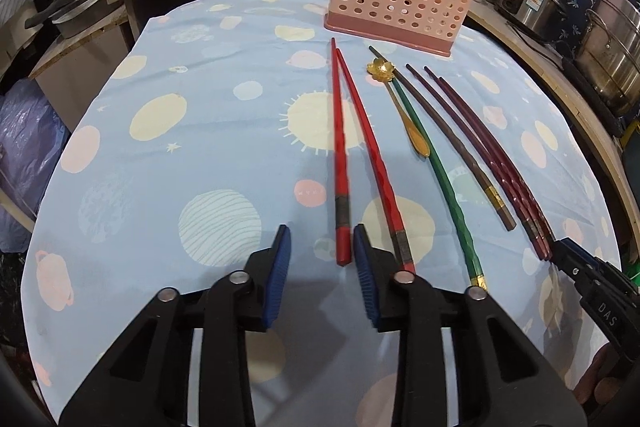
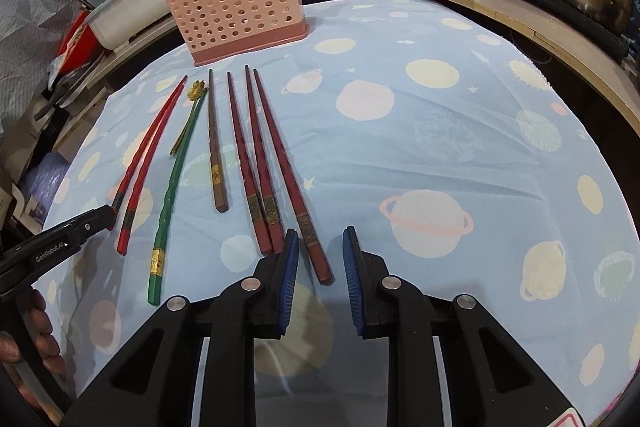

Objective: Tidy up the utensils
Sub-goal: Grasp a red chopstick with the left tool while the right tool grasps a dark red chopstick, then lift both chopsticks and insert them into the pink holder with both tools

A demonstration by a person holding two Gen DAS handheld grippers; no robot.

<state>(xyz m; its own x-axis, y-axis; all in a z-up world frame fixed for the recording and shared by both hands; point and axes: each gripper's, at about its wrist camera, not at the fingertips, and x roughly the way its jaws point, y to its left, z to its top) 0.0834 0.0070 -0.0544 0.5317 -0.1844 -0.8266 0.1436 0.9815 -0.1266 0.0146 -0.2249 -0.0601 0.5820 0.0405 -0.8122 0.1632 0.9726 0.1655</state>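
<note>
From my left wrist view I see the left gripper [image 1: 322, 247] angled down over the tabletop [image 1: 160, 155], its jaws apart with the butt end of one red chopstick [image 1: 341, 163] lying between the pads, which do not press on it; the second red chopstick [image 1: 370, 147] passes under the right-hand pad. Only this view shows the bare stretch of cloth running to the tabletop's left edge. My right wrist view gives what the other cannot: open cloth toward the right edge, and the right gripper [image 2: 321, 251], also angled down, jaws apart around the butt of the outermost dark red chopstick [image 2: 292, 179], untouched by the pads. Two more dark red ones [image 2: 256, 171] lie just beside it, then a brown chopstick [image 2: 214, 147], a green chopstick [image 2: 172, 195] and a gold spoon [image 2: 191, 107]. The pink utensil basket [image 2: 236, 7] stands upright near the far edge, apart from the row's tips.
</note>
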